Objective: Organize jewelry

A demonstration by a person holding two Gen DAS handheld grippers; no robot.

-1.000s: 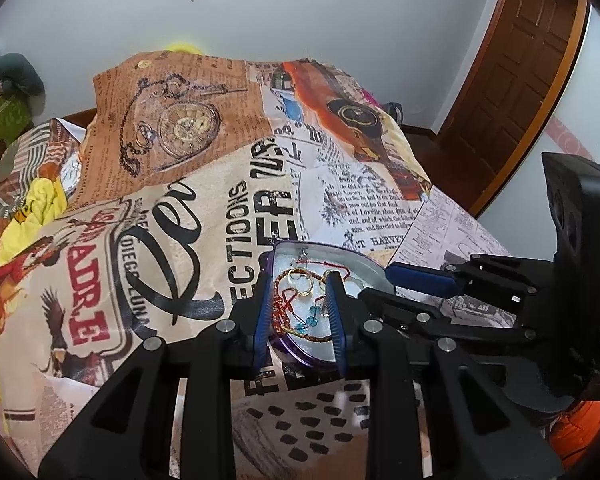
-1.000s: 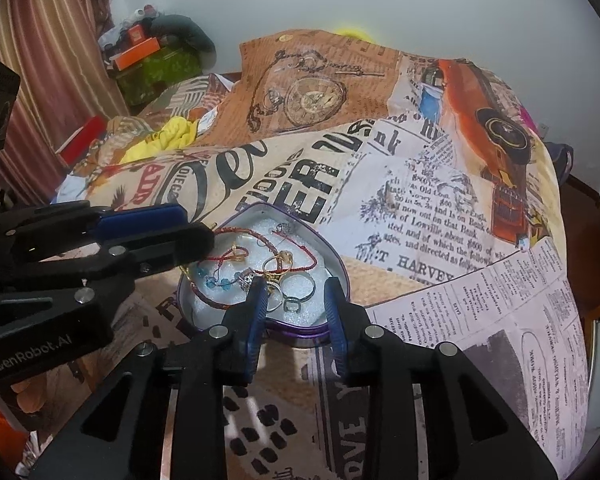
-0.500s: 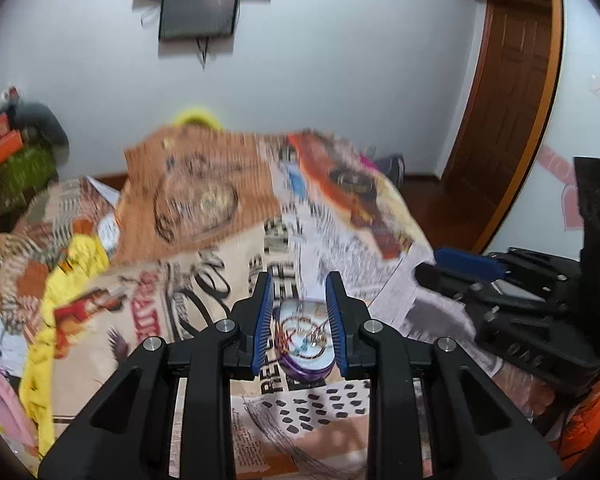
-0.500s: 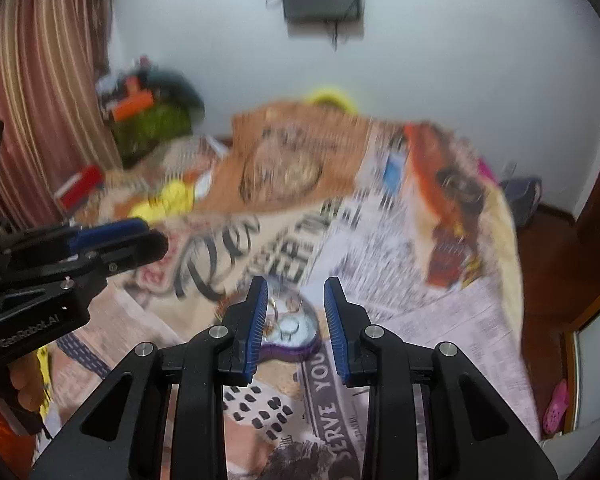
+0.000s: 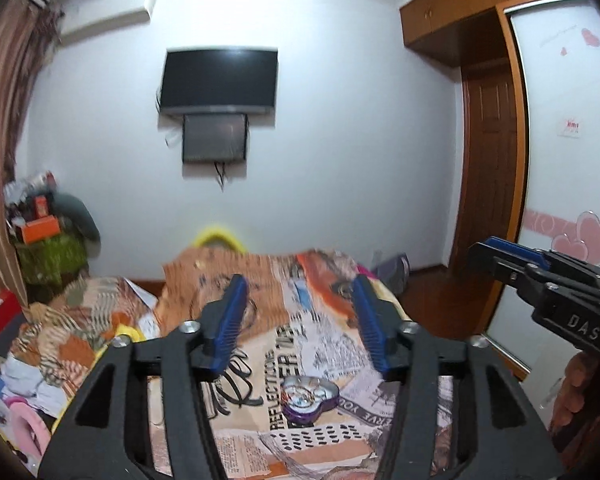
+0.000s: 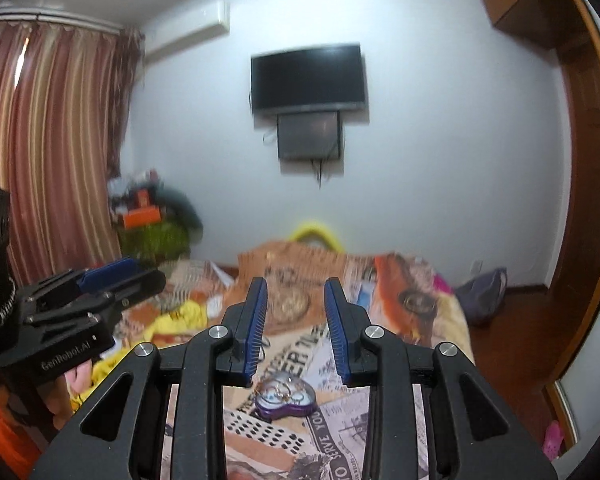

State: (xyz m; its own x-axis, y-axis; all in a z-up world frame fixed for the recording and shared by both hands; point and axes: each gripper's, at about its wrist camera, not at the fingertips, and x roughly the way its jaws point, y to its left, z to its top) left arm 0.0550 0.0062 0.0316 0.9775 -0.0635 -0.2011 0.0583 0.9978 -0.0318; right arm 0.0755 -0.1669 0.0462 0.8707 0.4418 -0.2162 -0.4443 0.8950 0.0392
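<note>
"GenRobot.AI" left gripper (image 6: pixel 112 280), "DAS" right gripper (image 5: pixel 496 250)

White wall (image 5: pixel 340 140) carries a black television (image 5: pixel 219 80); striped curtain (image 6: pixel 52 140) left, wooden door (image 5: pixel 490 168) right.

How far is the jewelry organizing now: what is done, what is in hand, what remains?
Done: the jewelry lies gathered inside the purple heart-shaped tin on the bedspread.
In hand: nothing; the left tongs and right tongs are open and empty, raised above the bed.
Left: possibly nothing; no loose pieces show on the bedspread.
</note>
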